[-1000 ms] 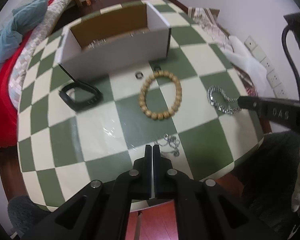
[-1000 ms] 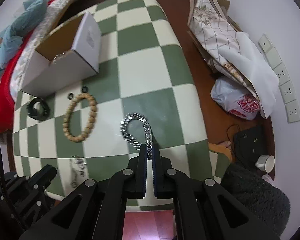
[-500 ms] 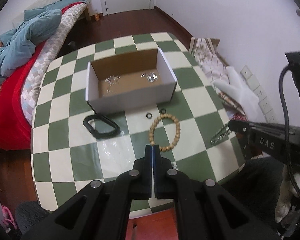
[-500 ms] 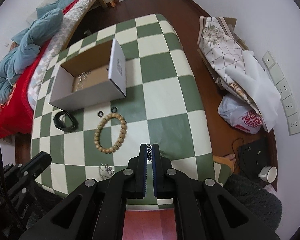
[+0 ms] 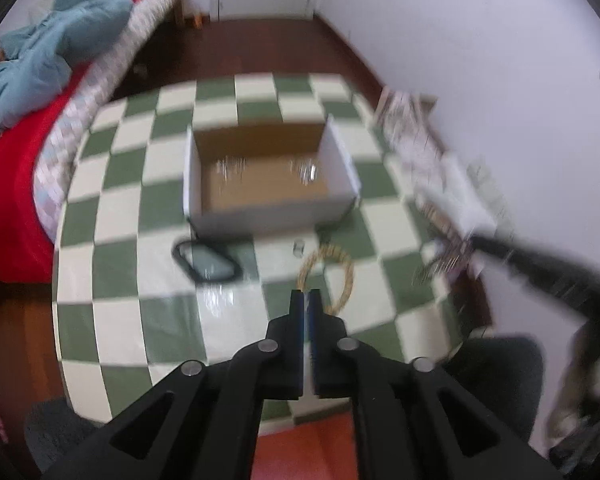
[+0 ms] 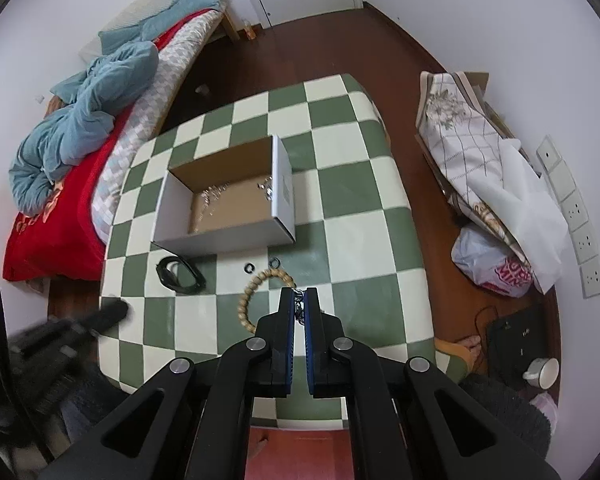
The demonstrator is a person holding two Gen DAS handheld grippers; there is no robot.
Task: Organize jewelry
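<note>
There was one cardboard box (image 6: 224, 216), one bead bracelet (image 6: 256, 285), one black band (image 6: 179, 274), two small rings (image 6: 249, 267) and two grippers (image 6: 299, 300).

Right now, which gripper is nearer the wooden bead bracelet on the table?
Left, as far as the views show. The left gripper hangs above the near side of the bead bracelet; the right gripper, shut on a silver chain, hangs farther toward the table's right edge.

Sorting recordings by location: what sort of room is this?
Most likely a bedroom at home: a bed with a rumpled blue quilt, a wood floor, and a small checkered table.
</note>
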